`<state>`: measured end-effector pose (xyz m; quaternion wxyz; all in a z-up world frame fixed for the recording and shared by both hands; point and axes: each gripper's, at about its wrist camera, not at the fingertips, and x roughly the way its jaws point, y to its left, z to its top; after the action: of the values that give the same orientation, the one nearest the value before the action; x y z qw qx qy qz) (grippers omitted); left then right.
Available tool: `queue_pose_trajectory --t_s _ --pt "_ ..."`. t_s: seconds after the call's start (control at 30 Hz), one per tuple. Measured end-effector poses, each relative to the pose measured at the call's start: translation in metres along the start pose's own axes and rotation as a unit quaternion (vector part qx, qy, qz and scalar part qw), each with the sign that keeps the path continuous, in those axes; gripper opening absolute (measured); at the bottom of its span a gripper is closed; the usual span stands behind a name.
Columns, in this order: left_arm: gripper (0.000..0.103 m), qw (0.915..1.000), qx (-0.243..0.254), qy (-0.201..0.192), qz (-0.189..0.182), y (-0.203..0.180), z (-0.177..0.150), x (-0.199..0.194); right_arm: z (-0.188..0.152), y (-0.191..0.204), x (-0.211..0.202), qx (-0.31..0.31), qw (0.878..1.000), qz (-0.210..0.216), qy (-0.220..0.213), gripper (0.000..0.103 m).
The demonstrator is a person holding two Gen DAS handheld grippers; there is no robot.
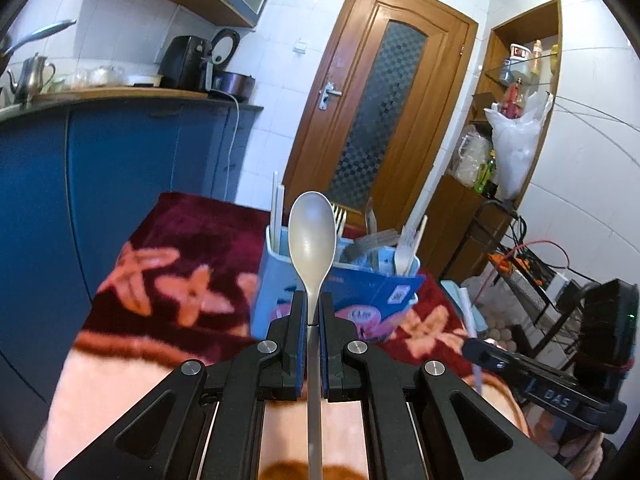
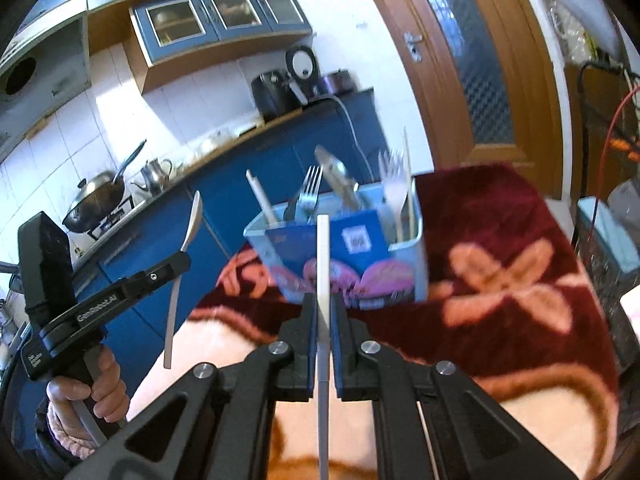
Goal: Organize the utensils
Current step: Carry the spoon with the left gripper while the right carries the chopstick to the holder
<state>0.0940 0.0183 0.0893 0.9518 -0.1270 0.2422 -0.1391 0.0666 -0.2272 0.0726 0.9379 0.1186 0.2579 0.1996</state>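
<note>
My left gripper [image 1: 313, 300] is shut on the handle of a grey plastic spoon [image 1: 312, 236], bowl up, in front of the light blue utensil holder [image 1: 276, 280]. The holder stands on the floral blanket and has forks, white sticks and plastic cutlery in it. My right gripper [image 2: 323, 300] is shut on a white stick [image 2: 323, 264] that points up before the same holder [image 2: 404, 272]. In the right wrist view the left gripper [image 2: 182, 258] shows at the left, held by a hand, with the spoon [image 2: 190, 224] in it.
The dark red floral blanket [image 1: 192, 248] covers the table. Blue cabinets [image 1: 120, 168] with a kettle, a wok and appliances on the counter stand behind. A wooden door [image 1: 384, 92] and cluttered shelves [image 1: 516, 92] with cables are to the right.
</note>
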Motion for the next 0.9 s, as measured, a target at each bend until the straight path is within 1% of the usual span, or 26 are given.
queue_pose_trajectory --t_s 0.27,0.47,0.67,0.73,0.8,0.9 --pt "0.005 0.9988 0.029 -0.024 0.032 -0.011 0.025 0.020 0.021 -0.013 -0.006 0.000 0.999 -0.009 -0.038 0.008" --pt "0.005 0.9971 0.046 -0.049 0.036 -0.021 0.044 0.029 0.035 -0.017 -0.005 -0.001 0.998 -0.012 -0.060 0.008" --pt "0.005 0.9958 0.041 -0.075 0.032 -0.023 0.062 0.040 0.047 -0.014 -0.001 -0.016 0.997 -0.017 -0.076 0.008" --pt "0.005 0.9952 0.035 -0.087 0.026 -0.021 0.067 0.044 0.051 -0.014 0.000 -0.019 0.996 -0.015 -0.082 0.008" --pt "0.005 0.9944 0.026 -0.101 0.013 -0.018 0.072 0.048 0.054 -0.014 0.002 -0.020 0.996 -0.013 -0.089 0.008" --pt "0.005 0.9931 0.018 -0.116 0.009 -0.014 0.079 0.058 0.058 -0.016 0.004 -0.024 0.995 -0.017 -0.099 0.008"
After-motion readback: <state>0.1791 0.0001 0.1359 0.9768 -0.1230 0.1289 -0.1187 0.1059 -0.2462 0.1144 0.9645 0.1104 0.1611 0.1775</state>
